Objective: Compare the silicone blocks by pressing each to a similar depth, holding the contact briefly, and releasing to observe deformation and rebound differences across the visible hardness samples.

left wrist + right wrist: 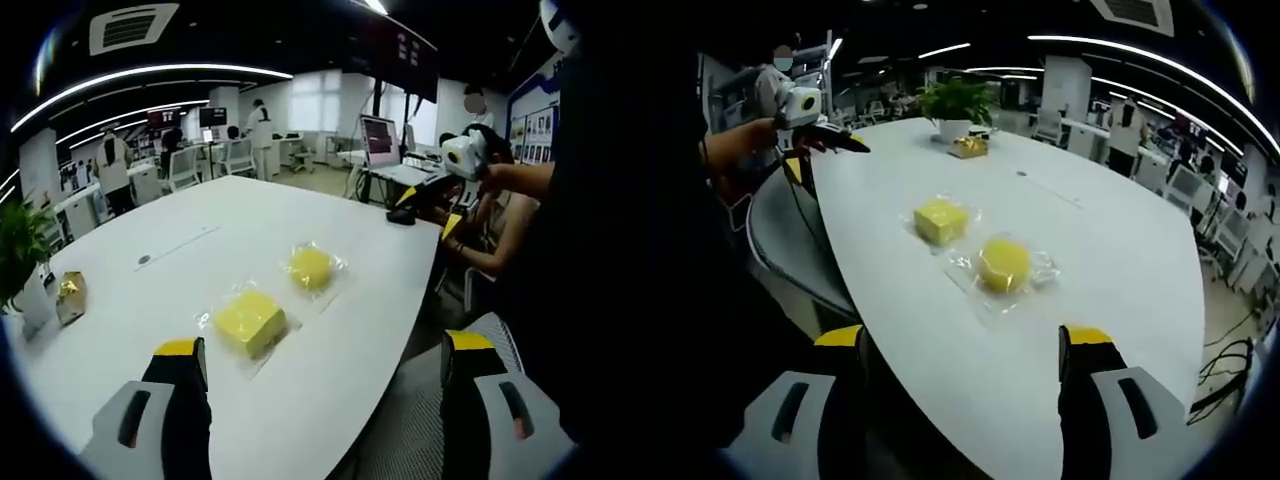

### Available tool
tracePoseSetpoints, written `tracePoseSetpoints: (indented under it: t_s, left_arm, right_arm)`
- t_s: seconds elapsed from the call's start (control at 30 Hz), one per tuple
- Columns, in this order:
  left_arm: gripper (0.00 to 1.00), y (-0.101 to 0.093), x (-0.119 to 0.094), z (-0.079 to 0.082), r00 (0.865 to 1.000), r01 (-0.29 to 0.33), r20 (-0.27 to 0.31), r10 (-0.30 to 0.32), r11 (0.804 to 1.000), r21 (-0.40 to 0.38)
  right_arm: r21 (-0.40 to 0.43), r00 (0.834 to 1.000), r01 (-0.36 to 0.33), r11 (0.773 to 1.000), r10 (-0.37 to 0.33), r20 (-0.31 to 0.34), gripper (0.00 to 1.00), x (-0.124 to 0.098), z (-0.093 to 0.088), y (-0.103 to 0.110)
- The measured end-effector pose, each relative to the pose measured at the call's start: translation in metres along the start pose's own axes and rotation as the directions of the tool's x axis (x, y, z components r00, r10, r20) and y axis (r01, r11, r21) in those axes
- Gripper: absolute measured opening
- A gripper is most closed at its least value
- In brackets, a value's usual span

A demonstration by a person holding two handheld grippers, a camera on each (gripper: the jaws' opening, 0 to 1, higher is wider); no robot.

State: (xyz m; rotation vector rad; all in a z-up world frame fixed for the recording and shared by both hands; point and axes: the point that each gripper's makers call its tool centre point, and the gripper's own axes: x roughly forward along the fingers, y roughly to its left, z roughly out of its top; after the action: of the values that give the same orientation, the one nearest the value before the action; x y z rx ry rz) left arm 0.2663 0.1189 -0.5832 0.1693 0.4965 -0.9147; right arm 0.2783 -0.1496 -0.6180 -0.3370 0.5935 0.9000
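Yellow silicone is what I am here for: a yellow square silicone block (248,320) and a yellow round silicone block (311,267) lie on the white oval worktop (200,270), each on its own clear plastic wrapper. I take the square block as my landmark. In the left gripper view the round block sits just beyond it and a little to the right, close by but not touching. In the right gripper view the square block (940,220) is the farther of the two and the round block (1004,264) lies nearer my camera, both toward the near edge of the worktop (1110,230).

My left tool (325,365) hangs above the worktop's edge short of the square block, its yellow-tipped jaws spread wide with nothing between them. My right tool (963,350) likewise has its jaws wide apart, holding nothing, on the round block's side of the square one. Neither touches a block.

Far past the square block in the right gripper view stands a green potted plant in a white pot (956,105), with a small gold-wrapped packet (970,146) just beside it. In the left gripper view the plant (20,255) and packet (70,297) sit well to the left of the square block.
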Motion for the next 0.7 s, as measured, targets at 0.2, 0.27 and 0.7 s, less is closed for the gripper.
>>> tracePoseSetpoints:
  t_s: [0.2,0.27,0.7]
  left_arm:
    - [0.97,-0.001,0.003,0.003,1.0,0.004,0.006,-0.004,1.0,-0.002]
    - [0.97,-0.001,0.004,0.004,1.0,0.002,0.009,-0.002,1.0,-0.006]
    - [0.97,0.005,0.001,0.004,1.0,-0.006,0.005,0.006,1.0,-0.009]
  right_arm:
    - [-0.003,1.0,-0.003,1.0,0.003,0.01,0.72,-0.001,0.004,-0.001]
    - [-0.01,1.0,-0.005,1.0,0.005,0.008,0.72,-0.001,0.005,-0.002]
    - [-0.014,0.999,-0.023,1.0,0.023,0.022,0.72,0.005,0.011,-0.001]
